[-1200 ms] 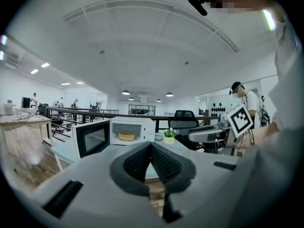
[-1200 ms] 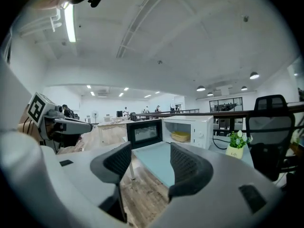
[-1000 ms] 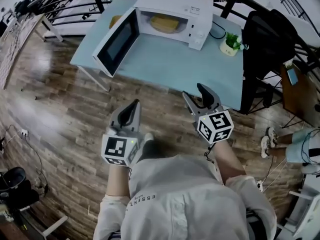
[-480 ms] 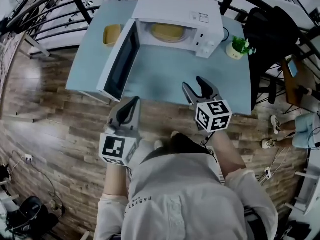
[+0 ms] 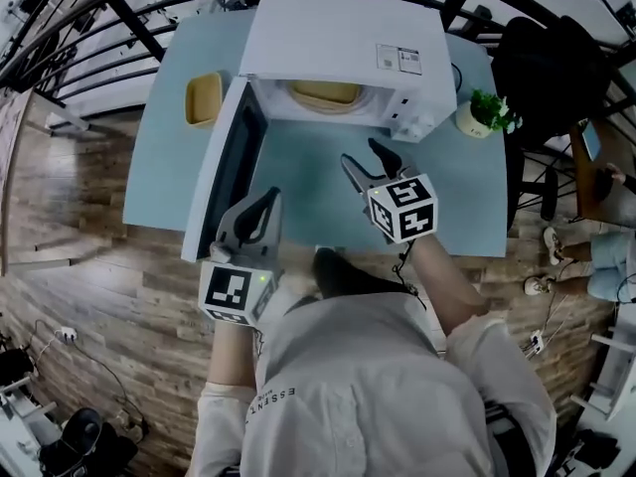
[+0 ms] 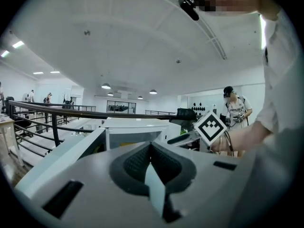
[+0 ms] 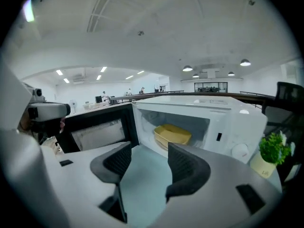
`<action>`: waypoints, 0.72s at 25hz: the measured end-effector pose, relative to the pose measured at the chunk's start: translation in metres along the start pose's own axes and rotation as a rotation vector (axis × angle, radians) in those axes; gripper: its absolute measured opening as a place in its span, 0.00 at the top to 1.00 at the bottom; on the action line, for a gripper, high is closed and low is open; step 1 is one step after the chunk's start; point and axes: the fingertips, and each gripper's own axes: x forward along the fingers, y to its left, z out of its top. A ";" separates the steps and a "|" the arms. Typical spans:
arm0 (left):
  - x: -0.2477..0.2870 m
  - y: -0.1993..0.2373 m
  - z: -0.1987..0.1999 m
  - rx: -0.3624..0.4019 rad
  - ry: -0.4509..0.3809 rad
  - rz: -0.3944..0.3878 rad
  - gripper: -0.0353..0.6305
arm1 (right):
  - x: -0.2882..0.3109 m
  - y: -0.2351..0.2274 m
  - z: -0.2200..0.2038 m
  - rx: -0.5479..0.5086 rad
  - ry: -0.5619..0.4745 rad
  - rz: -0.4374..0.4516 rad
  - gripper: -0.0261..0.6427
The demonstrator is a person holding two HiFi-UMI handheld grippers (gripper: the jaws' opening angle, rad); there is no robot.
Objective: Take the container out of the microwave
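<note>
A white microwave [image 5: 343,53] with its door swung open is carried by the pale blue table [image 5: 298,182]. A yellow dish [image 5: 204,98] is set just left of it, and a small potted plant [image 5: 480,115] just right.

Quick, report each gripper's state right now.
Left gripper: shut, holding nothing.
Right gripper: open, empty, facing the yellow container inside the microwave.

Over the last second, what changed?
The person closed in on the table; the right hand-held gripper advanced over it toward the open microwave, jaws apart, empty. Unchanged: left hand-held gripper shut and empty, door open, yellow container inside.
</note>
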 end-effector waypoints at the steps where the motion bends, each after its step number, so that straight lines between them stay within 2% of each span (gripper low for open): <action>1: 0.010 0.004 0.000 -0.002 0.009 -0.003 0.94 | 0.012 -0.003 0.001 -0.034 0.024 0.016 0.58; 8: 0.062 0.031 -0.011 -0.039 0.045 0.011 0.94 | 0.087 -0.030 -0.006 -0.342 0.189 0.030 0.58; 15: 0.094 0.051 -0.017 -0.039 0.055 -0.015 0.94 | 0.143 -0.042 -0.020 -0.463 0.363 0.044 0.58; 18: 0.098 0.055 -0.019 -0.037 0.056 -0.025 0.94 | 0.158 -0.044 -0.028 -0.560 0.458 0.053 0.58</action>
